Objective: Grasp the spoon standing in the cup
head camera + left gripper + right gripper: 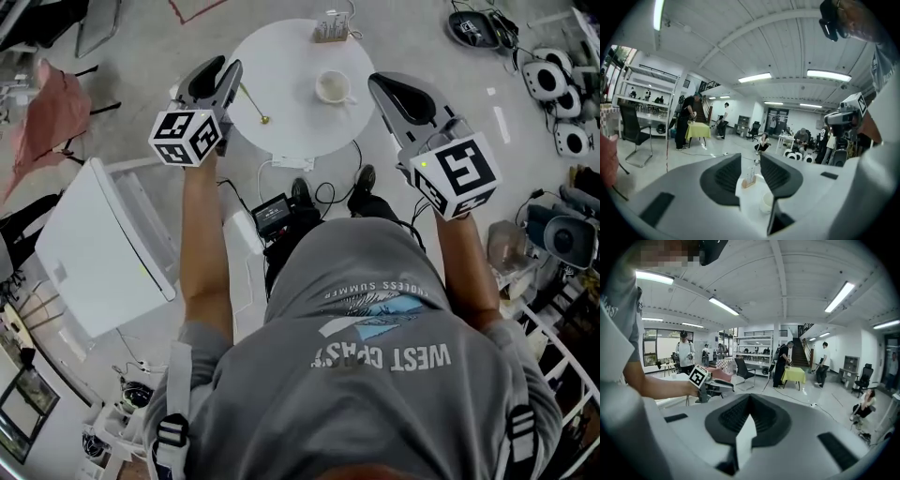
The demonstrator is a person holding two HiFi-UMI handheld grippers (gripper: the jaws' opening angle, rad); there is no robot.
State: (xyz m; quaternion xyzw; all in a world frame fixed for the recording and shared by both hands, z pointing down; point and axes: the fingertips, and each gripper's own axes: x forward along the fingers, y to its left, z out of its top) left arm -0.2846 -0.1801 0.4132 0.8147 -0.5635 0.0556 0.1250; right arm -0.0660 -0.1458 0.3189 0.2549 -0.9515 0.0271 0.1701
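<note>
A thin gold spoon (253, 103) lies flat on the round white table (291, 131), left of a white cup (333, 87); no spoon stands in the cup. My left gripper (225, 67) hovers over the table's left edge, right beside the spoon's handle end. It is open, with nothing between the jaws. In the left gripper view, the gap of the left gripper (751, 163) frames the cup (766, 202) and the table (747, 211). My right gripper (381, 84) is held at the table's right edge. The jaws of the right gripper (749, 398) meet at their tips.
A small wooden rack (330, 28) stands at the table's far side. A white folded board (103, 244) leans at the left, and cables and a dark device (277, 214) lie under the table. Camera gear (562, 234) crowds the right. People (689, 119) move about far behind.
</note>
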